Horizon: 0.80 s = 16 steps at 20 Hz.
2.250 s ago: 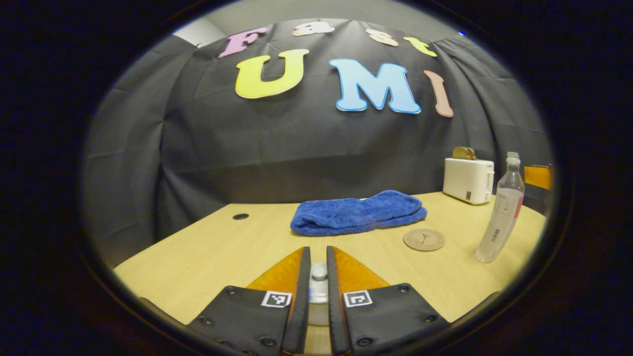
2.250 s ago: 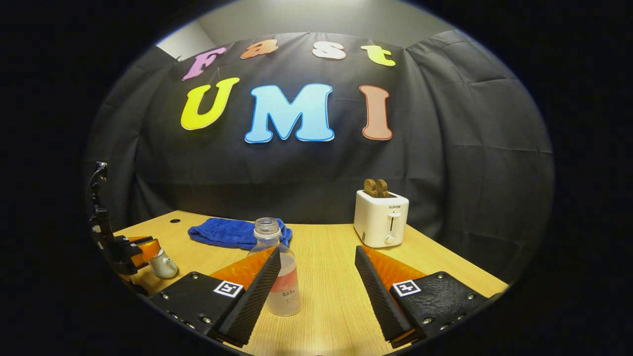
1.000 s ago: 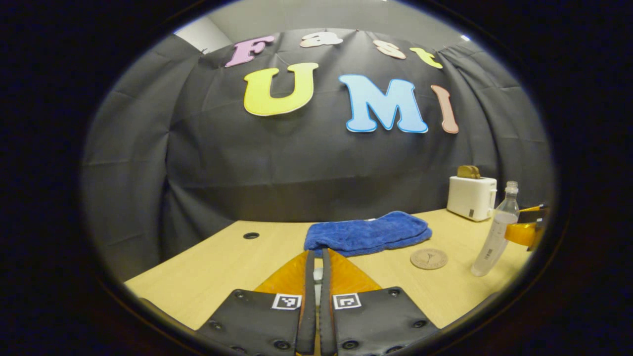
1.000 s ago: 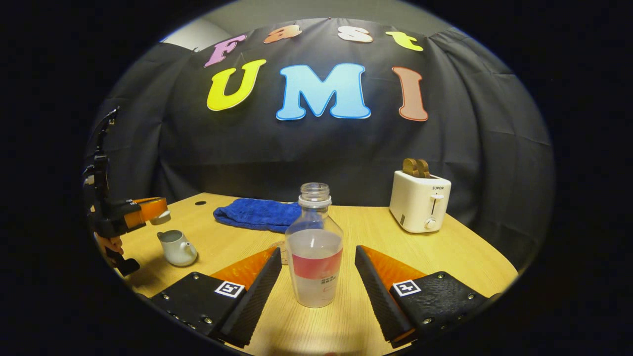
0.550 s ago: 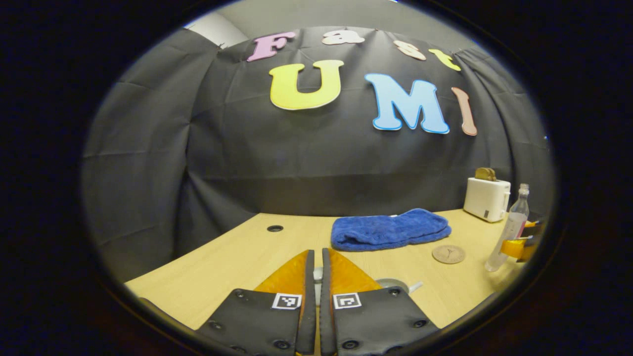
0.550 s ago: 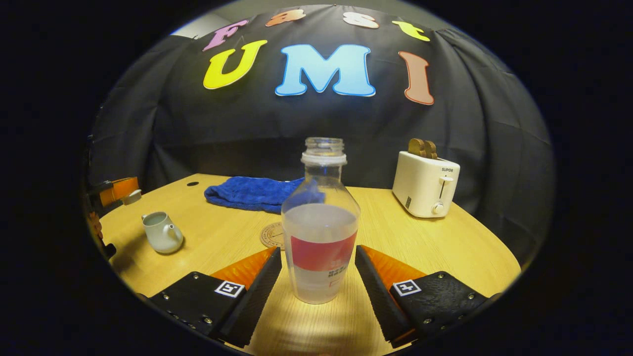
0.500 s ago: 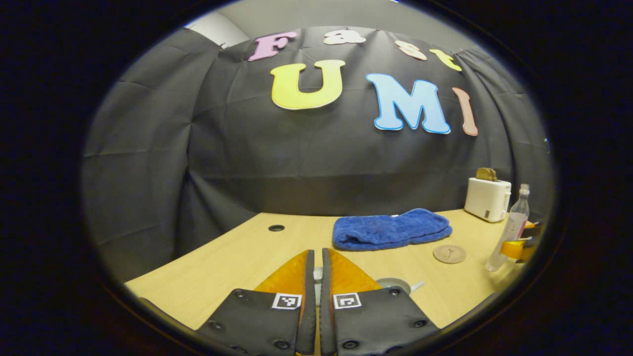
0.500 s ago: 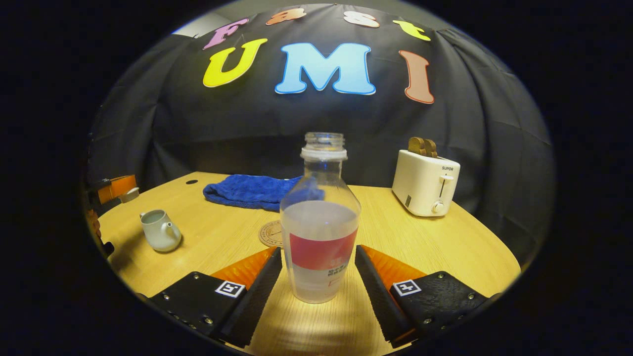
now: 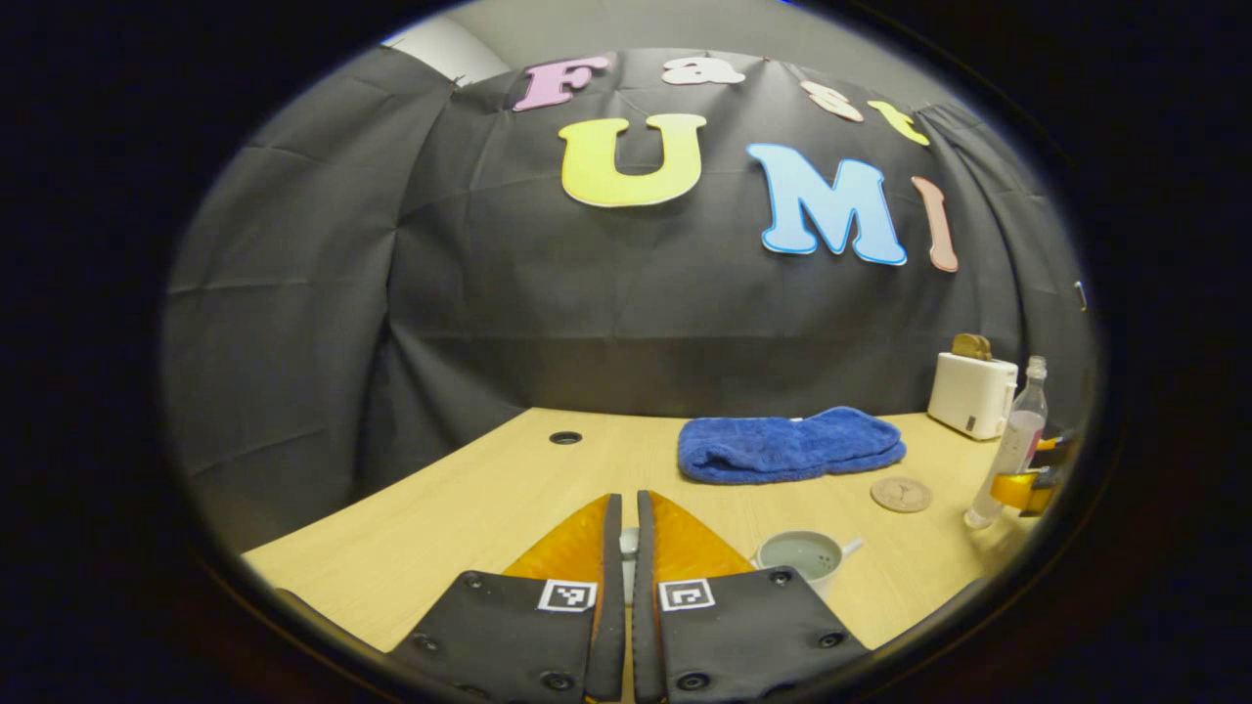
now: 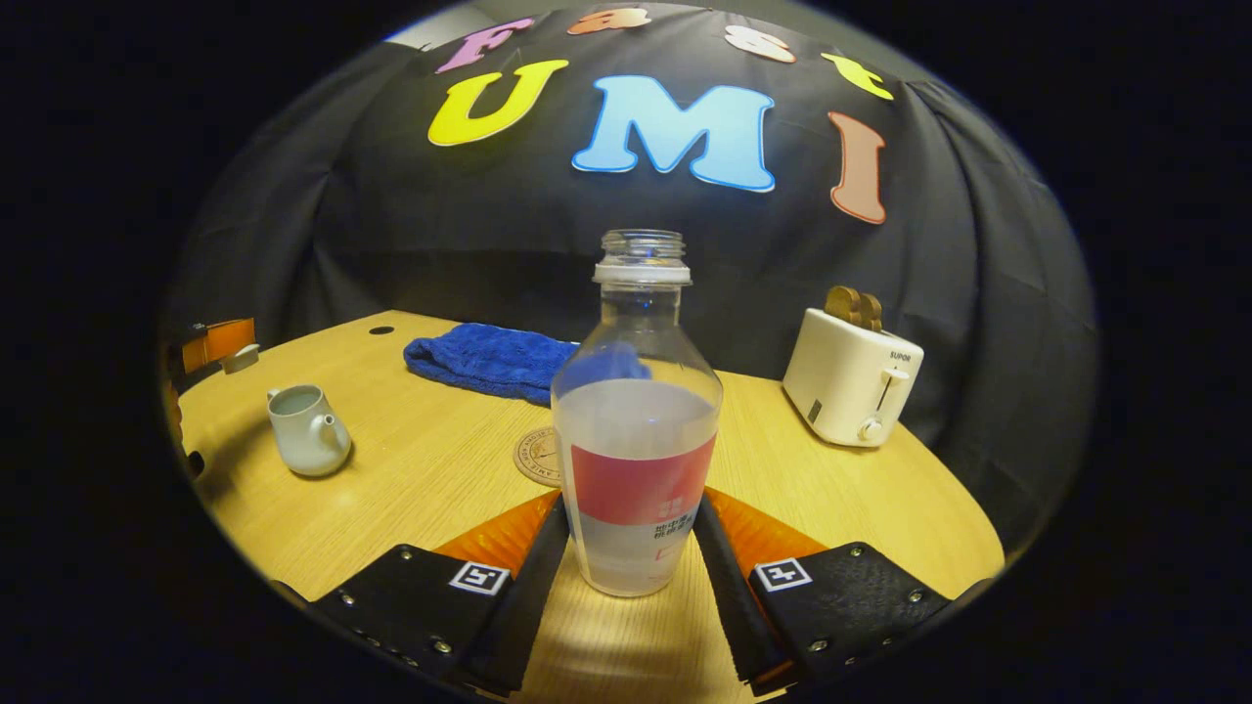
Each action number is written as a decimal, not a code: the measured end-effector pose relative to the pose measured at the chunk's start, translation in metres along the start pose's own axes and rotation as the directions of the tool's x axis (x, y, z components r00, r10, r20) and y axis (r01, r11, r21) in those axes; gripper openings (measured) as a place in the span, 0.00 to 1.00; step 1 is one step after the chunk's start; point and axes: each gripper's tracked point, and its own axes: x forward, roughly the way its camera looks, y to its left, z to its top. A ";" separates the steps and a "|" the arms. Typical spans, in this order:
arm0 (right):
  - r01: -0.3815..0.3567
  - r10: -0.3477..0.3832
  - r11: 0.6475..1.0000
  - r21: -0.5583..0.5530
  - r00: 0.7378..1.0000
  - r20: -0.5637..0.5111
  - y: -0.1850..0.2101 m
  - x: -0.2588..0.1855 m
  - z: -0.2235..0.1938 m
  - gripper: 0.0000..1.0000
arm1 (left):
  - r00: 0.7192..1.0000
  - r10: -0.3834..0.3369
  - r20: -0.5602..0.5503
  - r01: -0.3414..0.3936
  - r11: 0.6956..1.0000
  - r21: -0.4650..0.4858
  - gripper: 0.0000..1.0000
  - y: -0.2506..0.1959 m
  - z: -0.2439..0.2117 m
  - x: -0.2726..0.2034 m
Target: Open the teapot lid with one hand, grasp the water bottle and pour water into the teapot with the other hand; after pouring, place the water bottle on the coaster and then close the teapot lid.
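Your right gripper (image 10: 631, 548) is clamped on the bottle (image 10: 636, 430), upright on the table. Your left gripper (image 9: 626, 533) pinches the lid (image 9: 628, 540) beside the open teapot (image 10: 303, 428). Lift straight, tilt gently over that opening.

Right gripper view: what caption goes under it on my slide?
Right gripper shut on the open bottle, lidless teapot waiting at left.

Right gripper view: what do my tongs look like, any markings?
The right tongs are two tapering wedges with ribbed inner faces, each on a screw-studded plate carrying a square black-and-white marker. The left tongs carry the same plates and markers.
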 end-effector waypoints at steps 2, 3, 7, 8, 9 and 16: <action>0.017 -0.016 0.997 -0.074 1.000 0.012 0.004 0.000 0.010 0.76 | 1.000 0.001 -0.001 -0.001 1.000 -0.003 0.10 0.002 -0.001 -0.002; 0.028 -0.026 0.993 -0.115 1.000 0.018 0.007 0.002 0.015 0.76 | 1.000 -0.001 -0.002 0.001 1.000 -0.003 0.10 0.004 -0.001 -0.004; 0.077 -0.062 0.943 -0.323 0.997 0.055 0.021 0.005 0.040 0.76 | 1.000 -0.003 -0.001 0.003 1.000 -0.003 0.10 0.010 -0.002 -0.008; 0.086 -0.064 0.923 -0.374 0.996 0.069 0.027 0.007 0.046 0.76 | 1.000 -0.004 0.000 0.004 1.000 -0.004 0.10 0.010 -0.001 -0.009; 0.089 -0.061 0.903 -0.420 0.995 0.080 0.034 0.008 0.052 0.76 | 1.000 -0.006 0.000 0.006 1.000 -0.007 0.10 0.012 -0.002 -0.010; 0.151 -0.060 0.714 -0.684 0.986 0.154 0.072 0.017 0.078 0.76 | 1.000 0.003 0.001 -0.003 1.000 -0.018 0.10 0.028 -0.005 -0.019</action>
